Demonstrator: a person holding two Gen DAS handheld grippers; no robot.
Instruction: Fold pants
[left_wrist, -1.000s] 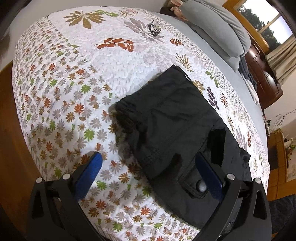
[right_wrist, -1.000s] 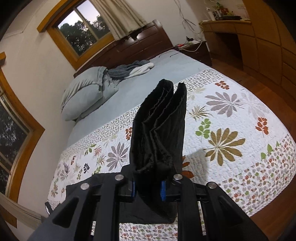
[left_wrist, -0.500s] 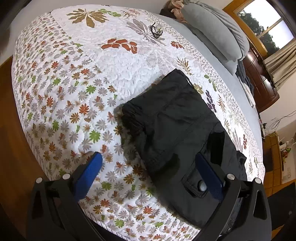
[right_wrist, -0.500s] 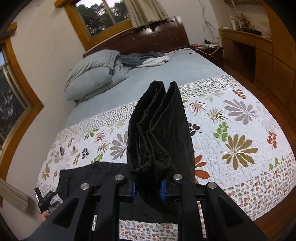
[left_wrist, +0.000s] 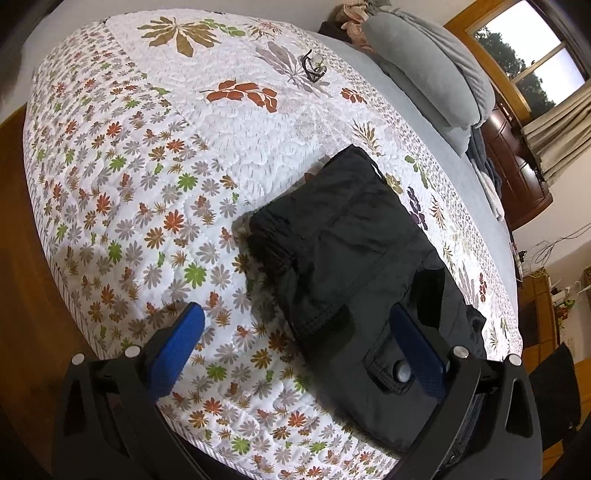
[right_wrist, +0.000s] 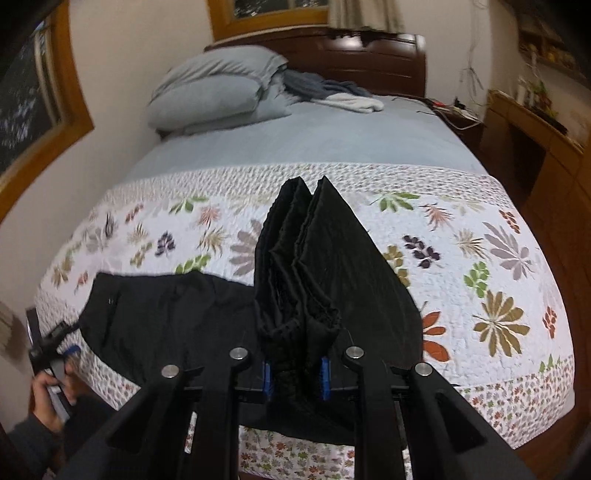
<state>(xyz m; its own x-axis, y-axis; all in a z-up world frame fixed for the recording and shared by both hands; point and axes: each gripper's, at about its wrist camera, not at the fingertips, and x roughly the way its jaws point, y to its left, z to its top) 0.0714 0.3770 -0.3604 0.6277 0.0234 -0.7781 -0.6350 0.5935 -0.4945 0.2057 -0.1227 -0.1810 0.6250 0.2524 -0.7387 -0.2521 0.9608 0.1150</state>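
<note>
Black pants (left_wrist: 351, 240) lie on the floral quilt (left_wrist: 147, 147), waistband end nearest me with its button (left_wrist: 400, 369) showing. My left gripper (left_wrist: 295, 343) is open above the bed's near edge. One of its blue pads is over the quilt, the other over the waistband, and nothing is pinched. In the right wrist view my right gripper (right_wrist: 295, 380) is shut on the bunched leg ends of the pants (right_wrist: 314, 258). The raised fabric drapes forward from the jaws over the flat part. A hand (right_wrist: 48, 387) holds the left gripper (right_wrist: 55, 347) at the far left.
Eyeglasses (left_wrist: 314, 66) lie on the quilt's far side. Grey pillows (right_wrist: 218, 92) and loose clothes (right_wrist: 332, 92) sit by the dark headboard (right_wrist: 369, 59). Wooden floor (left_wrist: 22, 258) runs along the bed's edges, and wooden cabinets (right_wrist: 546, 147) stand to the right.
My right gripper has carried the gripped leg ends sideways over the flat pants and rolled; the bed now appears square-on. The left gripper has stayed open in nearly the same place.
</note>
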